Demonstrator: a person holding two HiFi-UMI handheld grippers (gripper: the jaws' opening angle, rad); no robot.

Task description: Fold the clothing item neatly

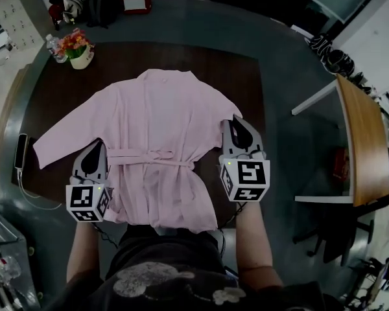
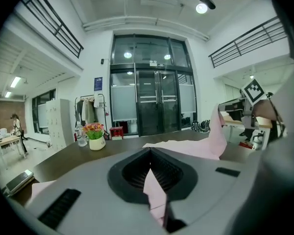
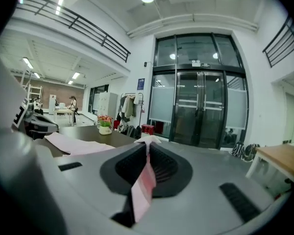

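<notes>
1. Jaws of left gripper (image 1: 98,146) are clamped on a fold of the pink robe (image 1: 159,115), at its edge beside the belt (image 1: 149,155).
2. Right gripper (image 1: 237,125) is likewise clamped on robe fabric at the opposite edge.
3. Robe lies spread front-up on the dark table (image 1: 243,70).

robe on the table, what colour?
Pale pink, plain, no pattern. The robe shows best in the head view, spread on the dark table.

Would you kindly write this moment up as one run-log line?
left gripper: shut on pink robe | right gripper: shut on pink robe | pink robe: spread on dark table, belt tied
</notes>
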